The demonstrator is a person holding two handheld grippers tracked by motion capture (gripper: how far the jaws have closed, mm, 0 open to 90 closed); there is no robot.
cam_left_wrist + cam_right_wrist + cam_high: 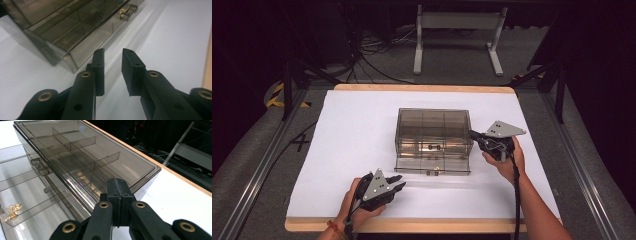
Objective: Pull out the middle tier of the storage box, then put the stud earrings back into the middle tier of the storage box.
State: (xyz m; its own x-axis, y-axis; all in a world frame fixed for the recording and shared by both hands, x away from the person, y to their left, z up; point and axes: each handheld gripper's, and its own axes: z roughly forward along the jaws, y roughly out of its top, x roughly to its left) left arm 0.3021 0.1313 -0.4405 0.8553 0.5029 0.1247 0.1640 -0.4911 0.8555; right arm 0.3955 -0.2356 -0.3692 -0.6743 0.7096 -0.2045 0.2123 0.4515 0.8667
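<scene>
Smoky clear plastic drawer box [433,132] sits mid-table on the white sheet [352,150], a bit right of centre. Bottom drawer [432,165] is pulled out toward the person; the drawer above it is shut, with a small clear handle with brass fittings [434,147] on its front. Thin dividers split the inside into compartments, as the right gripper view shows [82,152]. A small gold item [12,211] lies in the open drawer, too small to identify.

Handling guess: rigid, light, hard plastic with slick walls, likely to slide on the sheet if pushed, and thin panels could crack under a hard pinch. Best hold is probably the drawer handle or the drawer's front lip; steady the box at a side wall.

Right gripper [473,134] is at the box's right end, jaws fully together with nothing between them, tips at or against the box's corner edge [117,185]; contact can't be confirmed. Left gripper [398,183] hovers near the front-left of the open drawer, apart from it, jaws parted with a narrow gap [112,72], holding nothing.
</scene>
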